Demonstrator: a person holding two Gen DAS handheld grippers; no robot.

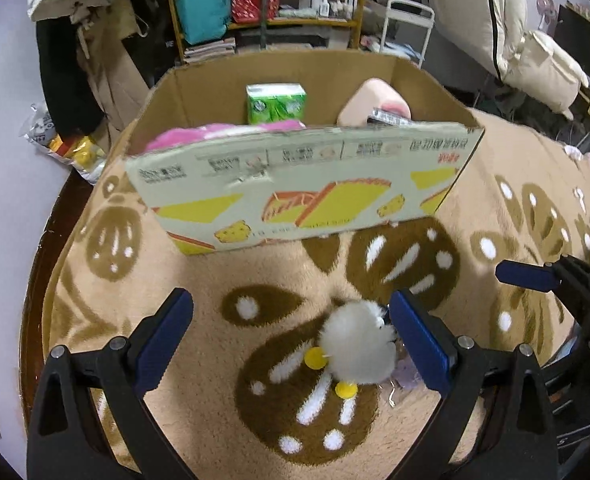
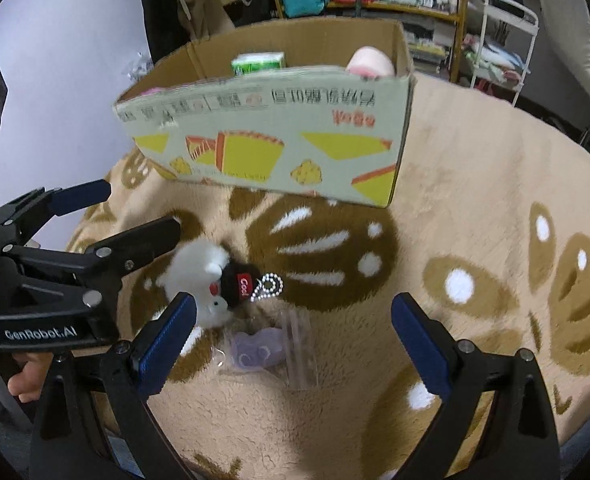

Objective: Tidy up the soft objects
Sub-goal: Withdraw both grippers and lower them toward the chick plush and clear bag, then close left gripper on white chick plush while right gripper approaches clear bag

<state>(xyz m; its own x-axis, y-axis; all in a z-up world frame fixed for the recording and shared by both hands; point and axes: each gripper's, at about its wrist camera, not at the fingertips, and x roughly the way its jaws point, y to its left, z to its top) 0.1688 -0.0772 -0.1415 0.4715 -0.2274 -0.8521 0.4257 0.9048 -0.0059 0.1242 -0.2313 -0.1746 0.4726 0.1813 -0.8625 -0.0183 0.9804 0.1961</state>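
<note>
A small white plush toy [image 1: 359,348] with yellow feet lies on the patterned blanket. It sits between the fingers of my open left gripper [image 1: 291,320], close against the right finger, and nothing is clamped. In the right wrist view the same plush toy [image 2: 203,276] wears a black cap with a bead chain, and the left gripper [image 2: 141,208] reaches in beside it. My right gripper [image 2: 295,340] is open above a purple soft item in a clear zip bag [image 2: 259,348]. Behind stands an open cardboard box [image 1: 295,184] holding a pink plush [image 1: 223,136], a green tissue pack [image 1: 275,102] and a pale pink round item [image 1: 375,100].
A brown-and-tan fleece blanket [image 2: 475,200] covers the surface, with open room on the right side. One blue finger of the right gripper [image 1: 527,276] shows at the right of the left wrist view. Shelves, bags and a white rack stand behind the box.
</note>
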